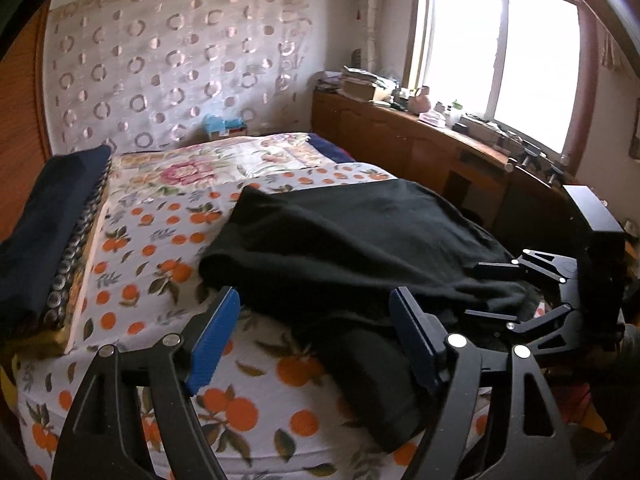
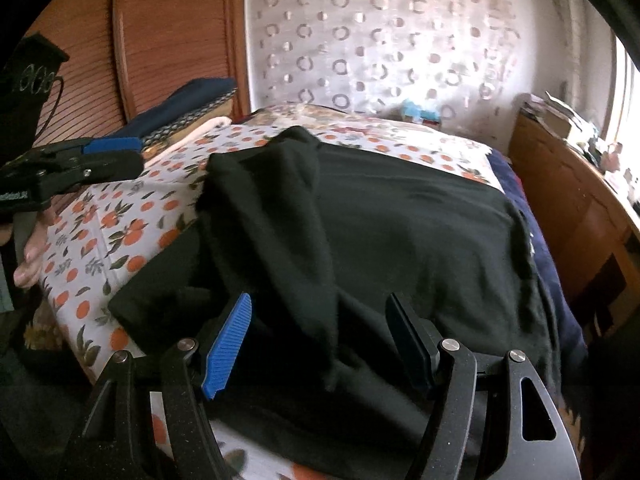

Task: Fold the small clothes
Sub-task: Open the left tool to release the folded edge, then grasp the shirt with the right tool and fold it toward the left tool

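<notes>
Looking along the left gripper, its jaws spread wide above the black garment, which lies rumpled on the orange-print sheet; the garment's right side hides behind the right gripper, also spread. From the right wrist, the garment's near hem is cut off by the fingers, bare sheet lying left.

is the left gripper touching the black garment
Cannot tell. In the left wrist view the left gripper stands open over the black garment; neither view plainly shows contact or gap.
</notes>
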A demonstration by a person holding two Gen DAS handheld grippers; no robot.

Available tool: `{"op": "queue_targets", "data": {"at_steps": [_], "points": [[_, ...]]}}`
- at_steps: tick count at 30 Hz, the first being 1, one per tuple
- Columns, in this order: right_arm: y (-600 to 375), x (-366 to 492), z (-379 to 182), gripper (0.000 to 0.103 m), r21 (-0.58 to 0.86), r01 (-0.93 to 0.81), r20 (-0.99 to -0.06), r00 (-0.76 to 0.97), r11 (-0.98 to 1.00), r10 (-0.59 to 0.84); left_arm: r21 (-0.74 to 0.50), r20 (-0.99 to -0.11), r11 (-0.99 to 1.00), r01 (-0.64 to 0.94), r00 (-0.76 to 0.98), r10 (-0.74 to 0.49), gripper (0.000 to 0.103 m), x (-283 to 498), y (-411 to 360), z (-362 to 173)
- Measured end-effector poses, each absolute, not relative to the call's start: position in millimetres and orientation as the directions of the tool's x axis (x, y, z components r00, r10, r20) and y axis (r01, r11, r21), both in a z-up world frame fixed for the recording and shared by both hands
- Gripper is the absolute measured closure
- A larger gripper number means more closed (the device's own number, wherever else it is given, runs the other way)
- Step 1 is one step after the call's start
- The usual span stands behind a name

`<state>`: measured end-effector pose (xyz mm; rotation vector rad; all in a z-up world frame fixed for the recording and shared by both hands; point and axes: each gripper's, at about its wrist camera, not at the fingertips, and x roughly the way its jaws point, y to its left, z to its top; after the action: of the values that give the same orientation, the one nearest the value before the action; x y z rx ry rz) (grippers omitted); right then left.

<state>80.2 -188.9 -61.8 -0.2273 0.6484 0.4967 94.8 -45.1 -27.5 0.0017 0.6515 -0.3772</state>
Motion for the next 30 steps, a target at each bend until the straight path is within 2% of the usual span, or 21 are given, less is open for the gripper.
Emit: {"op": "queue_targets", "data": {"at_steps": [6,11,13,21,30], "points": [[-186,86,-67,0.044,-0.064,-0.532,-0.654,0.661,0.844,0.367,-0.127,-0.593,0.936,0.329,0.731,-0.337,0.025,94,-34,-34],[-186,94,-67,0.083,-0.060,-0.567,-0.675,0.629,0.822,0.384,-0.131,-0.594,0.934,0.333,0.728,-0.343,0.025,94,-34,-37],[-183,93,-63,0.090,-0.070,-0.574,-0.663,0.638,0.816,0.392,-0.126,-0.591,0.934,0.334,0.731,-0.341,0.025,93,-35,-36],[-196,80,-14,0.094,-0.071,-0.540,-0.503,0.746,0.839,0.437,-0.127,-0.588,0.935,0.332,0.734,-0.340,0.025,92,-34,-36],[-225,68,37,0.094,-0.113,-0.468,-0.387,0.833,0.877,0.395,-0.123,-0.582,0.930,0.347,0.734,-0.351,0.025,89,-41,-31]]}}
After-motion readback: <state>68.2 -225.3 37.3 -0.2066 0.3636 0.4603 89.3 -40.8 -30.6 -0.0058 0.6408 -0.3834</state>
